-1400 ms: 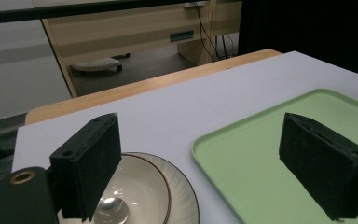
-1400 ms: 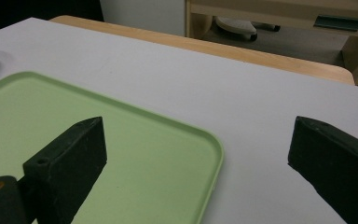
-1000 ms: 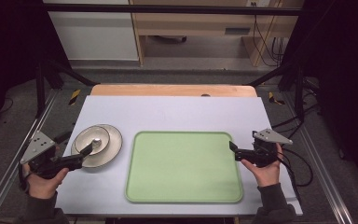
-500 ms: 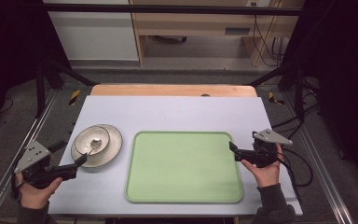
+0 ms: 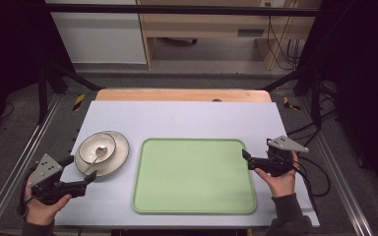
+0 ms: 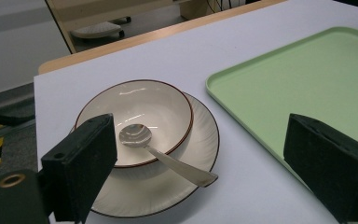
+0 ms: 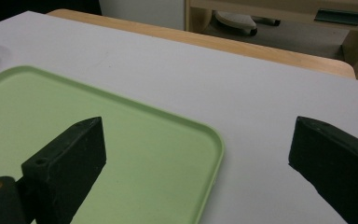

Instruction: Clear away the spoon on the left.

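The left gripper point(image 5: 86, 181) has pulled back from the bowl point(image 5: 97, 148) toward seven o'clock, jaws wide and empty, leaving the spoon point(image 6: 165, 156) resting in the bowl on the plate point(image 5: 119, 156); this placement looks finished. The left gripper view shows the spoon's handle overhanging the plate. The right gripper point(image 5: 246, 158), wide open, waits at the tray's point(image 5: 192, 206) three o'clock edge.

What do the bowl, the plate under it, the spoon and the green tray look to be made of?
Bowl and plate: likely glazed ceramic, glossy cream with a thin brown rim line. Spoon: metal, probably polished steel, with mirror-like reflections in its scoop. Tray: probably plastic, uniform matte pale green with a moulded raised lip.
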Available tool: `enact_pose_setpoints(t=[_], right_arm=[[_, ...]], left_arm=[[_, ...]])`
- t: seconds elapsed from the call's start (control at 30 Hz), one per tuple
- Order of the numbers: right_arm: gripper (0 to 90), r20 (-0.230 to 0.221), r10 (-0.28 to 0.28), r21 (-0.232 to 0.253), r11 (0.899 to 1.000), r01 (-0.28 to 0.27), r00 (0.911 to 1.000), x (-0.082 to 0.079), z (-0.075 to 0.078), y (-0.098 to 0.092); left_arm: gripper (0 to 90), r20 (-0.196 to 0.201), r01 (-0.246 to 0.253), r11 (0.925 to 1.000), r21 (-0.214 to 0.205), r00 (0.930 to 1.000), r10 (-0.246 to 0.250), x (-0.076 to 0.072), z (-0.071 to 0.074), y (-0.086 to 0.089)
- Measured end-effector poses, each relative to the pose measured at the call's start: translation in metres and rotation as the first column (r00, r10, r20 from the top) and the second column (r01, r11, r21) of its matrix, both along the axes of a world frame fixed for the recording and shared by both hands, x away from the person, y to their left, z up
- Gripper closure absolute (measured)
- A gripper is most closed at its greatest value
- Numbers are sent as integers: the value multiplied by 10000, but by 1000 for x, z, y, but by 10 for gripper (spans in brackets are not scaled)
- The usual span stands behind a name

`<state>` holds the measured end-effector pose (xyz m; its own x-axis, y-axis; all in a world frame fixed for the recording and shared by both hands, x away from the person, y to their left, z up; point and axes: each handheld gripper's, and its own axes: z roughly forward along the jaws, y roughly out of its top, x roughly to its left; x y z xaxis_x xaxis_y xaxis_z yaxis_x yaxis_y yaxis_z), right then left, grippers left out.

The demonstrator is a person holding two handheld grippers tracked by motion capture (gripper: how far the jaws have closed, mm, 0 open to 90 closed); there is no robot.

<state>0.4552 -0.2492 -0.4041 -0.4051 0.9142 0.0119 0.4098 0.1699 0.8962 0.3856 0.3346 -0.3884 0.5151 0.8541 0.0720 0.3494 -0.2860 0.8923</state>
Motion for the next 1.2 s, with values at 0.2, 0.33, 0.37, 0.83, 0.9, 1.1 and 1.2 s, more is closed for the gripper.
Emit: enact_pose_setpoints(t=[0.2, 0.33, 0.37, 0.83, 0.9, 1.1, 1.2], right_arm=[[42, -90, 9, -16, 10000, -9, 10000, 0, -1, 1], [42, -69, -28, -61, 10000, 27, 10000, 1, -1, 1], [42, -96, -3, -55, 10000, 2, 10000, 1, -1, 1], [42, -252, 14, -248, 9997, -20, 9997, 3, -5, 3], [42, -314, 22, -233, 9997, -29, 9995, 3, -5, 4], [42, -333, 27, -256, 9997, -35, 9994, 3, -5, 4], [42, -331, 21, -288, 9996, -31, 9994, 3, -6, 4]], left_arm=[[112, -135, 39, 9997, 234, 9999, -36, 5, -8, -1], [143, -417, 85, 9992, 382, 9991, -69, 10, -17, 0], [149, -417, 85, 9992, 382, 9991, -69, 10, -17, 0], [370, -554, -126, 9927, 1200, 9983, 194, 19, -30, -2], [403, -513, -140, 9928, 1192, 9985, 202, 19, -30, -2], [527, -503, -419, 9903, 1327, 9975, 490, 19, -31, 0], [580, -487, -614, 9878, 1431, 9964, 690, 19, -31, 1]])
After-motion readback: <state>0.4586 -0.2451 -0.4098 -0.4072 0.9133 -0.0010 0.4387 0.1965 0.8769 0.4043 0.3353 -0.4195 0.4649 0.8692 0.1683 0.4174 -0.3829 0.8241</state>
